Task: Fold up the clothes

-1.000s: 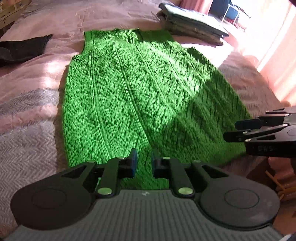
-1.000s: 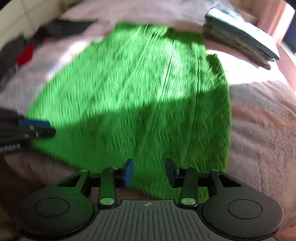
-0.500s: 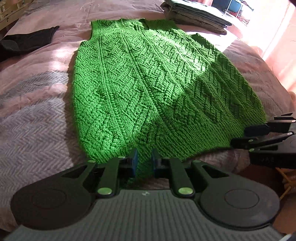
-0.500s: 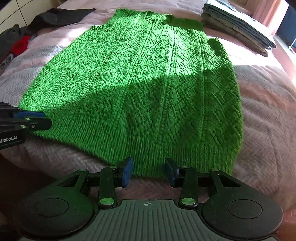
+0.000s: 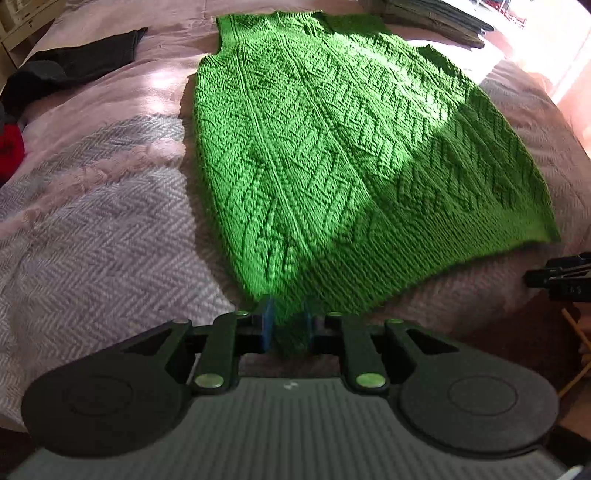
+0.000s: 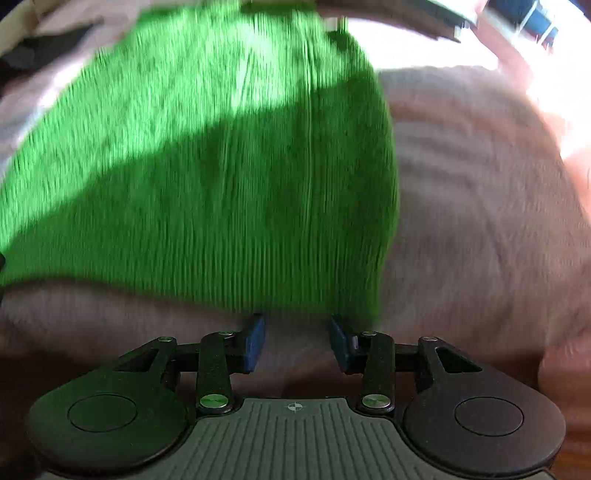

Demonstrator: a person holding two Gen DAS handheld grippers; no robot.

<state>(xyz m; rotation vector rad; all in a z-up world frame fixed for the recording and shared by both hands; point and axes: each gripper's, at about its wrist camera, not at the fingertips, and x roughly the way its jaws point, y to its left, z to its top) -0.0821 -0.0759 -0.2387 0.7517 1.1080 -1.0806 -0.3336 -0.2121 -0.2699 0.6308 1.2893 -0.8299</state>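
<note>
A bright green cable-knit sweater lies flat on the bed, its hem toward me. My left gripper is shut on the sweater's near left hem corner, with green knit bunched between its blue pads. The sweater also fills the blurred right wrist view. My right gripper is open, its pads just short of the hem near the right corner, with nothing between them. The right gripper also shows at the right edge of the left wrist view.
The bed has a pink and grey herringbone blanket. A stack of folded clothes lies at the far right. Dark garments and something red lie at the far left. The bed's edge is close below both grippers.
My left gripper has moved left along the hem and now grips its left corner. My right gripper has moved quickly to the right hem corner and stays open.
</note>
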